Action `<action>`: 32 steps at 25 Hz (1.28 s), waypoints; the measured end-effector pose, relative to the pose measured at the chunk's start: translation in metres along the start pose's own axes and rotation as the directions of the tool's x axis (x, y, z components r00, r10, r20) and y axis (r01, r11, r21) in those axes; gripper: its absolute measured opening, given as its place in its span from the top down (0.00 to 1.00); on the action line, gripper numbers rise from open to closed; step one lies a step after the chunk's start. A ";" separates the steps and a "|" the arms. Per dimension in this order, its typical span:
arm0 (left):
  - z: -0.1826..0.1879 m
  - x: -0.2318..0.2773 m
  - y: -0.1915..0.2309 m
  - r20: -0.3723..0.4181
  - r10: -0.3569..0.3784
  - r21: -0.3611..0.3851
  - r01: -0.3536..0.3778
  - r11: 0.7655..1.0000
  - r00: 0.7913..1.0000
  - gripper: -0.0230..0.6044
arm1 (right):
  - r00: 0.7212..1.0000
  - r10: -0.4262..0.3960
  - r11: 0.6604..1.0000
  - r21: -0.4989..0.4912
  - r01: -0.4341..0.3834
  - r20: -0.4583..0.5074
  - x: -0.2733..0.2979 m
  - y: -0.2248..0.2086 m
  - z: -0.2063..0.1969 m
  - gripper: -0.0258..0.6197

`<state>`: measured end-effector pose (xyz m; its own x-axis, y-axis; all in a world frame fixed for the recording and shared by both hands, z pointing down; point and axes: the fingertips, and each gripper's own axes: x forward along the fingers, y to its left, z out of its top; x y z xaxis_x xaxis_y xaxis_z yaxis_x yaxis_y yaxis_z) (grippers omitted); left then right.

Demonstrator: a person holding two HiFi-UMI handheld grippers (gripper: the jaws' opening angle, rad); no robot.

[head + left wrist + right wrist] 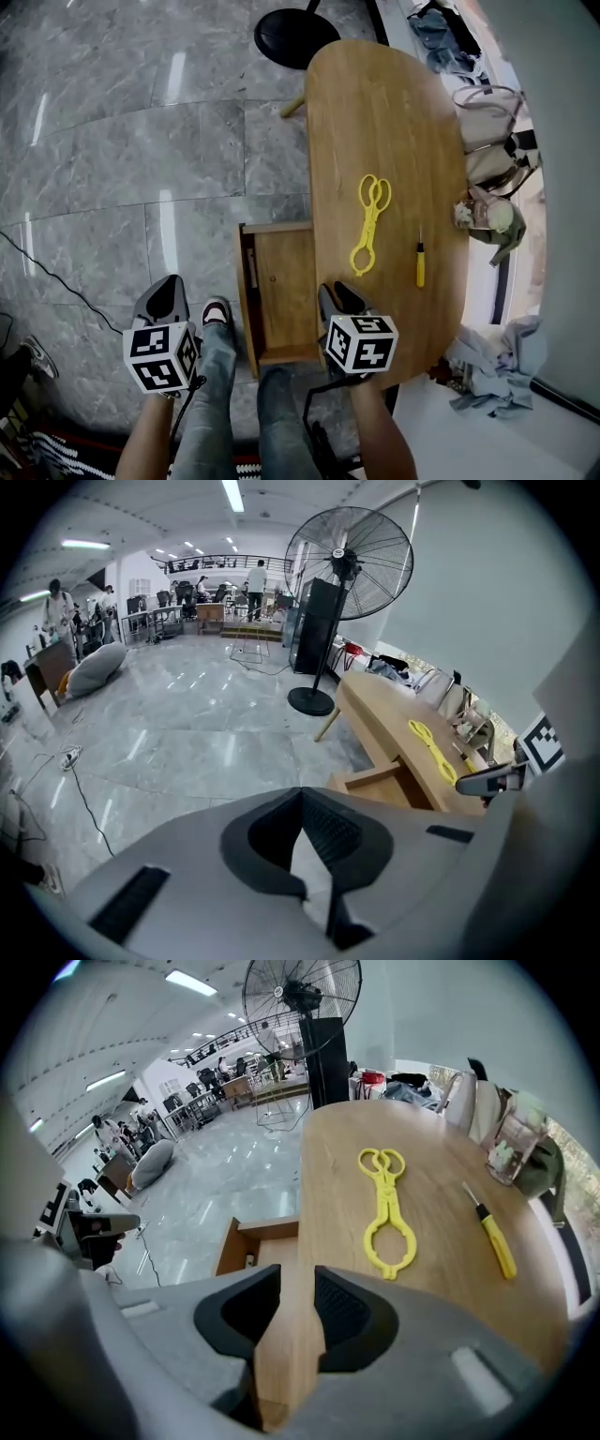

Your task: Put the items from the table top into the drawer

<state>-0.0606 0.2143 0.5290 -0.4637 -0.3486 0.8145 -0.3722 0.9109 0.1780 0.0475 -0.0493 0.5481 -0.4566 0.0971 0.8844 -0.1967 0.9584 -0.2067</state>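
Holding your right gripper (335, 292) with jaws apart and your left gripper (169, 286) pinched together, you stand by the pulled-out drawer (286, 281), ready to grab the closed yellow tongs (371, 225).

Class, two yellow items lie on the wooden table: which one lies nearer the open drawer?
The yellow plastic scissor-handled utensil with looped ends; the slim yellow-handled screwdriver lies farther out.

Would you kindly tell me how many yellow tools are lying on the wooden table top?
2. The yellow plastic scissor-style tongs lie mid-table, near the open wooden drawer; the yellow-handled screwdriver lies to their right, apart from them. None seems hidden.
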 end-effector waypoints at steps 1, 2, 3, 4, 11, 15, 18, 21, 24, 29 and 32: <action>0.002 0.003 -0.009 -0.001 -0.006 0.008 0.006 1.000 1.000 0.97 | 1.000 -0.002 1.000 0.008 0.002 0.007 -0.003 -0.007 0.000 0.81; 0.004 0.005 -0.018 -0.002 -0.010 0.014 0.010 1.000 1.000 0.97 | 1.000 -0.004 1.000 0.017 0.004 0.012 -0.007 -0.015 0.000 0.81; 0.005 0.008 -0.027 -0.004 -0.015 0.019 0.015 1.000 1.000 0.97 | 1.000 -0.007 1.000 0.026 0.007 0.016 -0.010 -0.024 0.000 0.81; 0.007 0.010 -0.037 -0.006 -0.021 0.023 0.021 1.000 1.000 0.97 | 1.000 -0.012 0.999 0.035 0.011 0.019 -0.014 -0.033 -0.001 0.81; 0.020 0.027 -0.116 -0.011 -0.084 0.075 0.085 0.994 0.996 0.97 | 0.997 -0.069 0.993 0.093 0.066 0.032 -0.043 -0.102 -0.005 0.81; 0.022 0.037 -0.154 -0.014 -0.109 0.085 0.109 0.990 0.994 0.97 | 0.994 -0.102 0.989 0.107 0.097 0.038 -0.055 -0.142 -0.006 0.81; 0.017 0.044 -0.177 -0.026 -0.119 0.082 0.121 0.989 0.993 0.97 | 0.992 -0.121 0.987 0.106 0.117 0.037 -0.062 -0.169 -0.009 0.81; 0.010 0.049 -0.195 -0.041 -0.125 0.092 0.128 0.987 0.991 0.97 | 0.990 -0.138 0.986 0.097 0.134 0.034 -0.066 -0.191 -0.009 0.81; 0.003 0.055 -0.208 -0.055 -0.126 0.102 0.131 0.986 0.991 0.97 | 0.988 -0.151 0.986 0.077 0.148 0.032 -0.067 -0.210 -0.008 0.81; -0.003 0.063 -0.225 -0.069 -0.121 0.108 0.128 0.986 0.990 0.97 | 0.986 -0.162 0.986 0.048 0.161 0.027 -0.064 -0.233 -0.003 0.81; 0.000 0.067 -0.233 -0.070 -0.118 0.113 0.126 0.986 0.991 0.97 | 0.986 -0.167 0.986 0.032 0.166 0.022 -0.061 -0.244 0.002 0.81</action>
<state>-0.0050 -0.0212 0.5420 -0.3591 -0.4376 0.8244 -0.5162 0.8290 0.2152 0.1210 -0.2895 0.5438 -0.4365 -0.0702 0.8970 -0.2972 0.9522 -0.0701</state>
